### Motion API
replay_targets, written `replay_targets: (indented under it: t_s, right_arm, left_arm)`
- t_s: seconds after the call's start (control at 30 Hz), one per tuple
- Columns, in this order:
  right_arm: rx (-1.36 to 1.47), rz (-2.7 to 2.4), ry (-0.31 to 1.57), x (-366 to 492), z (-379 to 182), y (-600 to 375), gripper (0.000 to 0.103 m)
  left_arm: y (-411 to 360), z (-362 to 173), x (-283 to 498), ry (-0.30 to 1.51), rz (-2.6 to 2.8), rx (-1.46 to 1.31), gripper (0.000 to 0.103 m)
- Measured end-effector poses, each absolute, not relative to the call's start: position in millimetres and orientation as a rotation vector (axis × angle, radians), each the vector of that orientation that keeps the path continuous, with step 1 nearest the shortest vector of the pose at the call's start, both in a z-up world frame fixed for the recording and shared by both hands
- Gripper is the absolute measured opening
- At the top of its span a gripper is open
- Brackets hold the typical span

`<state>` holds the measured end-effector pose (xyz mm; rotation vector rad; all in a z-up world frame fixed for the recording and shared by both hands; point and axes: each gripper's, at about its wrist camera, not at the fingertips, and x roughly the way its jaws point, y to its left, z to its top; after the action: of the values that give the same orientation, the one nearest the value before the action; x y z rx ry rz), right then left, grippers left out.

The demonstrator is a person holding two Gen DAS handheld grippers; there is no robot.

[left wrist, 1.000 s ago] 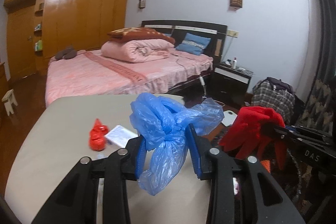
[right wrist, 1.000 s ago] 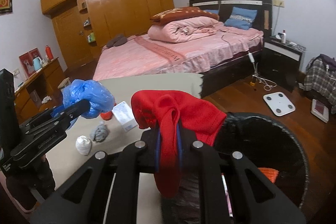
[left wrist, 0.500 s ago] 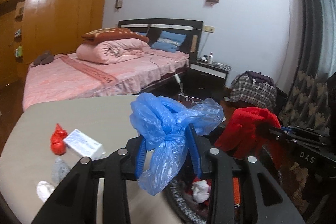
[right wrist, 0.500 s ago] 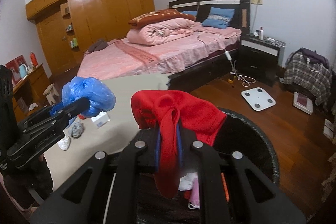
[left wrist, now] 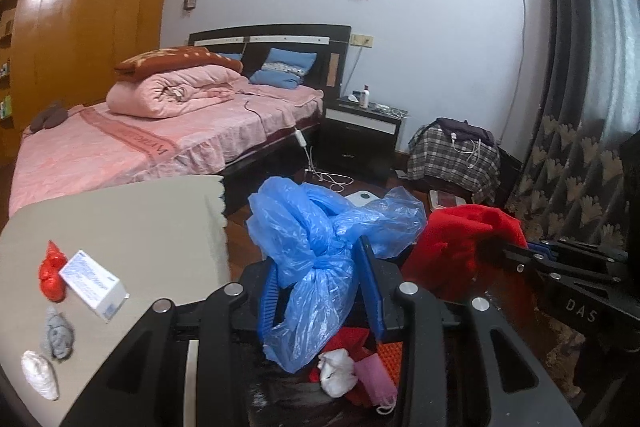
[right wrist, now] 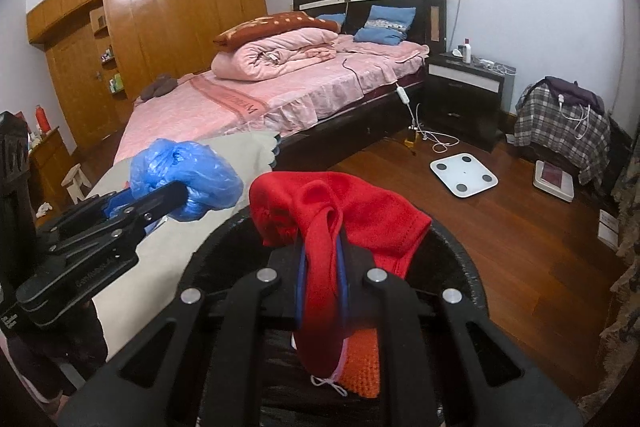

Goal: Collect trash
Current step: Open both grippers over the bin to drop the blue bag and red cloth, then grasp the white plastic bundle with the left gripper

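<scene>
The left gripper (left wrist: 320,291) pinches a blue plastic bag (left wrist: 320,239) and the right gripper (right wrist: 322,267) pinches a red cloth (right wrist: 336,211), both over the black bin (right wrist: 460,255) by the table edge (left wrist: 216,227)

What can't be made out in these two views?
- Bin depth and fill: both views, the grippers, blue bag and red cloth cover most of it.
- Box print: left view, too small.
- Table near edge: cut off by the frame, left view.
</scene>
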<state>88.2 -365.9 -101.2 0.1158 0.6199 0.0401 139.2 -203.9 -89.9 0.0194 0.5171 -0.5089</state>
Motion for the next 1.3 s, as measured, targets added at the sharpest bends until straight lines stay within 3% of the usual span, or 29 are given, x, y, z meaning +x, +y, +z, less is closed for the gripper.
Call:
replay_targets:
  t_s: [0.2,0.27,0.3,0.37,0.4,0.6,0.8,1.03,1.3]
  right_arm:
    - [0.117,0.02,0.637,91,-111,-382,0.015]
    - [0.116,0.016,0.653,93,-118,-385,0.018]
    - [0.115,0.021,0.673,96,-122,-386,0.024]
    - [0.101,-0.001,0.724,101,-134,-387,0.048]
    - [0.097,-0.01,0.735,100,-137,-387,0.053]
    - [0.102,-0.041,0.769,88,-153,-387,0.067]
    - [0.122,-0.064,0.721,83,-144,-383,0.09]
    - [0.124,-0.022,0.667,92,-125,-358,0.093]
    - [0.103,0.088,0.64,110,-116,-297,0.094]
  left_arm:
    - [-223,-98,145,0.531,-0.533,0.026,0.036]
    - [-229,-101,147,0.545,-0.552,0.034,0.042]
    - [-231,-103,149,0.552,-0.558,0.038,0.043]
    - [-231,-107,151,0.567,-0.565,0.03,0.06]
    - [-229,-108,151,0.572,-0.561,0.026,0.063]
    - [-218,-113,149,0.573,-0.525,0.036,0.069]
    - [-192,-103,140,0.537,-0.464,0.041,0.078]
    - [-145,-89,133,0.501,-0.369,0.031,0.085]
    - [-72,-90,125,0.512,-0.217,0.02,0.085]
